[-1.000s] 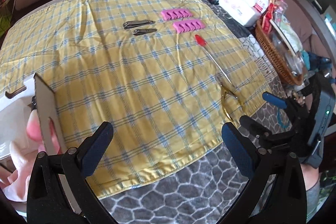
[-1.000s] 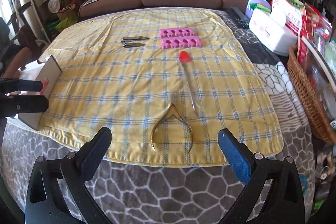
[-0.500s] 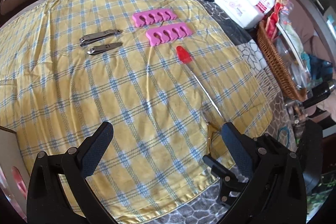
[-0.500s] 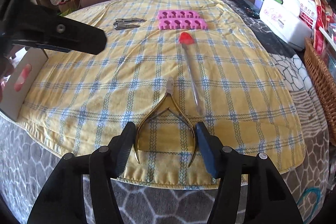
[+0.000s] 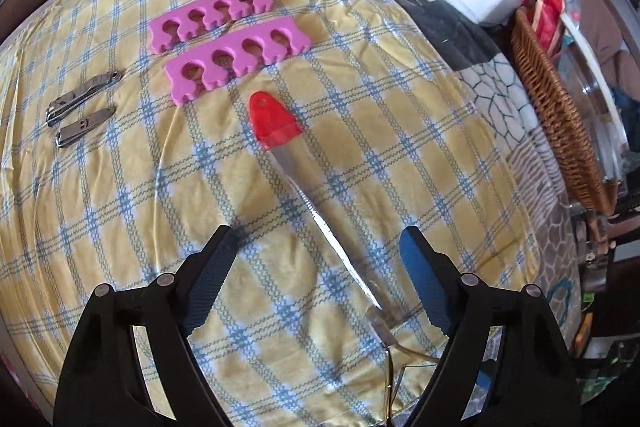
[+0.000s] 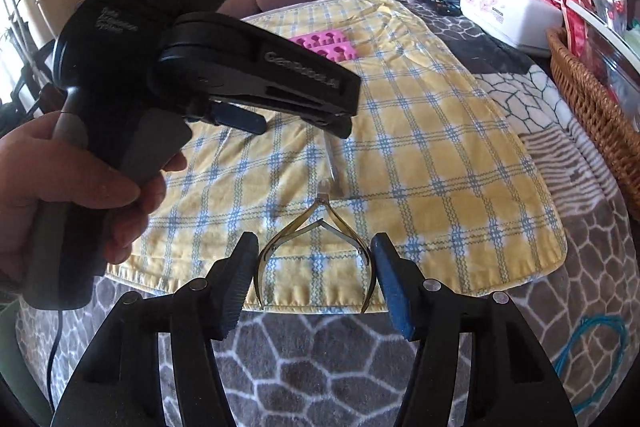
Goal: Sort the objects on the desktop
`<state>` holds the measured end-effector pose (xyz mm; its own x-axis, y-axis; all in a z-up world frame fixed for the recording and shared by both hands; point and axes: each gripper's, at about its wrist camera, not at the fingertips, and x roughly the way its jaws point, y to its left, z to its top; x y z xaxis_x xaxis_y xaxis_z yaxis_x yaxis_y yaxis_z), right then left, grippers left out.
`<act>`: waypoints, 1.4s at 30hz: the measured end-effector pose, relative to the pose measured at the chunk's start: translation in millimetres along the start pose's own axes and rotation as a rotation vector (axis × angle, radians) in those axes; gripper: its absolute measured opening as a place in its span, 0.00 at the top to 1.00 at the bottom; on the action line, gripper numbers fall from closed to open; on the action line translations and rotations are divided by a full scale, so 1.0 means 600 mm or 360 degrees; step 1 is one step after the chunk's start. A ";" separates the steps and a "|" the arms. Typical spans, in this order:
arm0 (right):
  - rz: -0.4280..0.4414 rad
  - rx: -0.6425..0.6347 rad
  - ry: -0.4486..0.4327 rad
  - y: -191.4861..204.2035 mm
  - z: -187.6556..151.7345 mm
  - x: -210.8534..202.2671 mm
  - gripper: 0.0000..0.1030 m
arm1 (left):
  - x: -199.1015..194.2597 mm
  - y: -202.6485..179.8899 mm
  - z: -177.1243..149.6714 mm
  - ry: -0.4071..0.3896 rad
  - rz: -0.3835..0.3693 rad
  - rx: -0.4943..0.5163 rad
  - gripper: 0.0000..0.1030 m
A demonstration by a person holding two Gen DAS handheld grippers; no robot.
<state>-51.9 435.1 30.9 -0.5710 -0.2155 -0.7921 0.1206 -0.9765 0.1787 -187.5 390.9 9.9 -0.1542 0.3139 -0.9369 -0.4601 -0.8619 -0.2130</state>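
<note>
Since a second ago the left gripper (image 5: 316, 279) has been swung in from the cardboard box side to a spot over the nail file (image 5: 312, 195), and its jaws have just been closing; the file's blade lies between them, but the pads are not yet pressed on it, so they are read as apart. Over the same second the right gripper (image 6: 314, 279) has been narrowed from wide open around the gold cuticle nipper (image 6: 316, 247), and the nipper's two handles now sit between the pads, just beside or perhaps touching them; a firm clamp cannot be told from the pictures.

All places are given from the yellow plaid cloth (image 5: 120, 227). The nipper is laid at the cloth's near edge, tip pointed inward, just short of the file's clear tip. The file is stretched across the cloth's middle, red cap (image 5: 272, 123) toward the far side. Two pink toe separators (image 5: 236, 63) are lined up further in, with two nail clippers (image 5: 80, 115) to their left. A wicker basket (image 5: 560, 115) is seen off the cloth's right edge.

Step judged in hand: a paired pick-up, file and nipper approached together. Next, both sets of jaws are to be closed fully on the thin metal, low to the cloth so fabric is not pinched, then lifted. A slip on the flat file is likely if it is gripped off-centre.
</note>
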 end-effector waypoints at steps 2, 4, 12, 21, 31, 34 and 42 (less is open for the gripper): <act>-0.0004 -0.0016 0.0003 0.001 -0.002 0.001 0.42 | 0.001 -0.009 -0.001 -0.0024 0.0034 0.0028 0.33; -0.0009 -0.0031 0.0006 0.002 -0.003 0.002 0.42 | -0.001 -0.016 -0.007 -0.0069 0.0118 0.0083 0.58; 0.0007 -0.0030 -0.0022 0.004 0.000 -0.010 0.42 | -0.023 0.027 -0.021 -0.0034 0.0046 0.0099 1.00; -0.0007 0.0002 -0.0055 0.002 0.008 -0.036 0.42 | -0.056 0.058 -0.009 -0.0036 -0.0214 -0.0057 0.70; -0.0049 -0.0069 0.0043 -0.003 -0.010 -0.011 0.42 | 0.000 -0.024 0.000 0.0021 0.0026 0.0128 0.87; -0.0030 -0.0084 0.0068 -0.001 -0.016 -0.005 0.42 | -0.008 -0.011 -0.004 0.0035 0.0036 0.0175 0.91; -0.0024 -0.0104 0.0087 0.011 -0.022 -0.007 0.42 | -0.039 0.090 -0.017 0.0059 -0.0021 0.0033 1.00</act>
<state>-37.9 429.8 27.6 -0.5281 -0.1991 -0.8255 0.1659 -0.9776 0.1296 -200.1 332.7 17.6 -0.1159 0.3099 -0.9437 -0.4799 -0.8493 -0.2200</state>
